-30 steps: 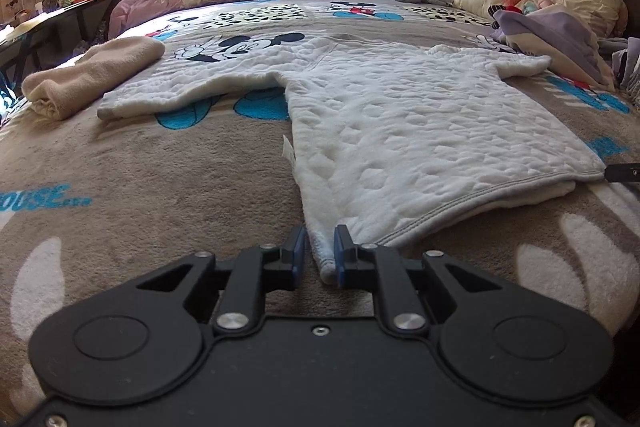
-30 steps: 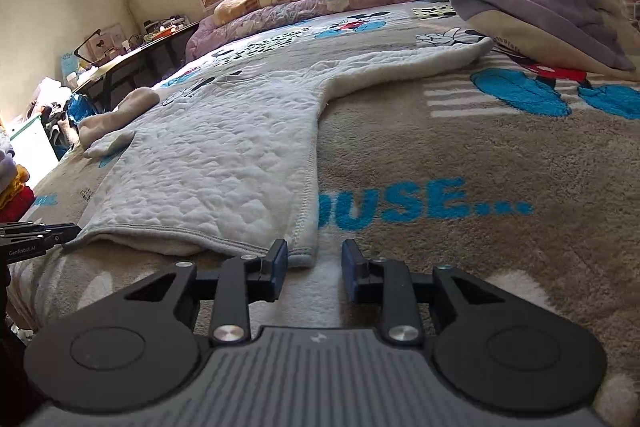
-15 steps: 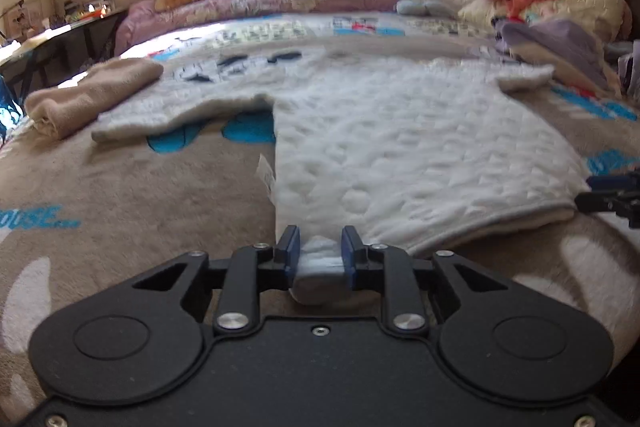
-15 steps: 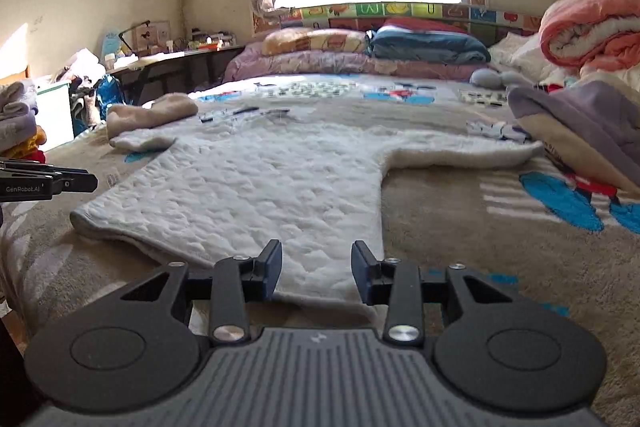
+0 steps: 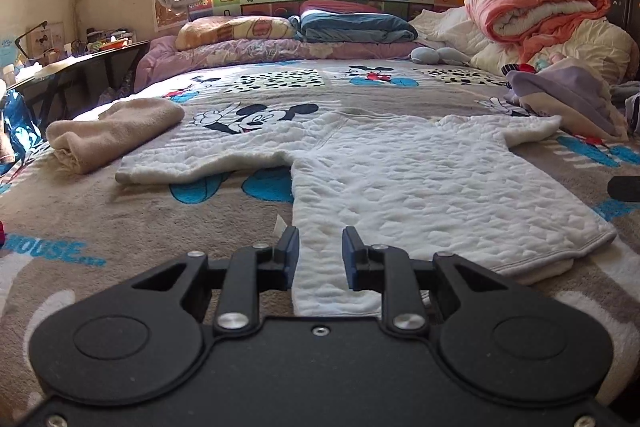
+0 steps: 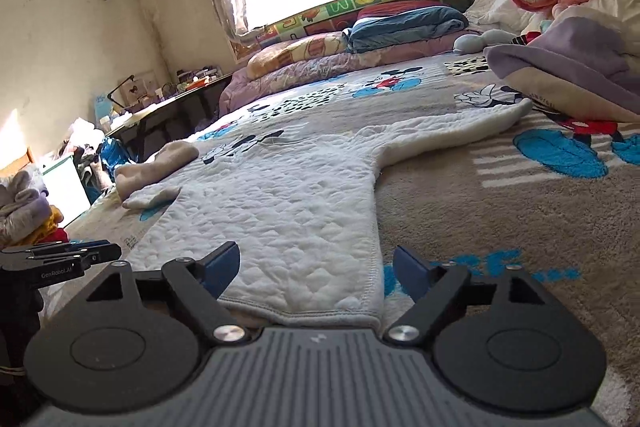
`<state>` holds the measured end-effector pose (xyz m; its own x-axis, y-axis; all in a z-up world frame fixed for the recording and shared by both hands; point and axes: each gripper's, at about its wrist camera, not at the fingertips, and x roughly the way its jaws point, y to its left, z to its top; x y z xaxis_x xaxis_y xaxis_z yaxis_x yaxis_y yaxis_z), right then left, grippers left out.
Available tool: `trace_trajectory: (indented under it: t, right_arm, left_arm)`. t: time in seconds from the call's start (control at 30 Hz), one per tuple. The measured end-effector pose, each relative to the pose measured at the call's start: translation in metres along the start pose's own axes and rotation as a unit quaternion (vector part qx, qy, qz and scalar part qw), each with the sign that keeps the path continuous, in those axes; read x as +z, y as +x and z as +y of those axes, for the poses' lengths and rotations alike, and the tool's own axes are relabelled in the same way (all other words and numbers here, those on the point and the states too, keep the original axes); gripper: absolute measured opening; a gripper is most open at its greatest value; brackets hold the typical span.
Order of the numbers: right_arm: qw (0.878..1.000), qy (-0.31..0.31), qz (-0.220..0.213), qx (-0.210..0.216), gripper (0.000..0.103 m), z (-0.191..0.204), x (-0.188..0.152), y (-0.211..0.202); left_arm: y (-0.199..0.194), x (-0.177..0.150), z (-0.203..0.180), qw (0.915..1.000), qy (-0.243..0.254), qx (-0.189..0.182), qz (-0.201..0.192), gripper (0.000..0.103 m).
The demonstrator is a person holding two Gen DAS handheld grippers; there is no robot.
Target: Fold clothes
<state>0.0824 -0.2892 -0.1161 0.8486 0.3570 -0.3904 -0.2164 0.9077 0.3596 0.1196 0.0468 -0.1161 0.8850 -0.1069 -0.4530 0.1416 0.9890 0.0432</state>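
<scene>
Lying flat on the cartoon-print fleece bedspread (image 5: 120, 227): white quilted long-sleeved top (image 5: 420, 187). Left gripper (image 5: 319, 251) now pinches its near hem corner, previously untouched. Right gripper (image 6: 316, 269), jaws opening, straddles the opposite corner ungripped; fold not begun.

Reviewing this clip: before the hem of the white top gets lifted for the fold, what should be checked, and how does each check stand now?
1. Left gripper has the white quilted top hem between its pads: ok.
2. Right gripper gripping its hem corner: not ok, jaws opening wide, pads clear of cloth.
3. Top spread flat, both sleeves out: ok.
4. Beige folded towel clear of the left sleeve: cannot tell, very close.
5. Purple garment clear of the right sleeve: cannot tell.
</scene>
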Motion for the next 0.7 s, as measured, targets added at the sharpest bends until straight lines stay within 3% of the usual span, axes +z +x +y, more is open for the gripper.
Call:
trace_trajectory:
  t: [0.2, 0.3, 0.53, 0.63, 0.7]
  right_arm:
    - [1.000, 0.026, -0.016, 0.005, 0.085, -0.013, 0.007, 0.014]
    - [0.999, 0.028, -0.007, 0.019, 0.085, -0.019, 0.005, 0.029]
    - [0.999, -0.003, 0.012, 0.049, 0.085, -0.010, 0.003, 0.052]
    - [0.998, -0.010, 0.025, 0.059, 0.085, -0.008, 0.003, 0.055]
    - [0.997, -0.005, 0.037, 0.064, 0.086, -0.008, 0.001, 0.058]
  left_arm:
    - [0.018, 0.016, -0.004, 0.9996, -0.007, 0.027, -0.005, 0.021]
    - [0.037, 0.039, 0.003, 0.9992, -0.007, 0.039, -0.006, 0.021]
    - [0.111, 0.084, 0.034, 0.9986, -0.010, 0.053, 0.001, 0.021]
    - [0.149, 0.082, 0.049, 0.9985, -0.025, 0.029, 0.039, 0.022]
    - [0.185, 0.060, 0.049, 0.9921, 0.001, 0.018, 0.124, 0.027]
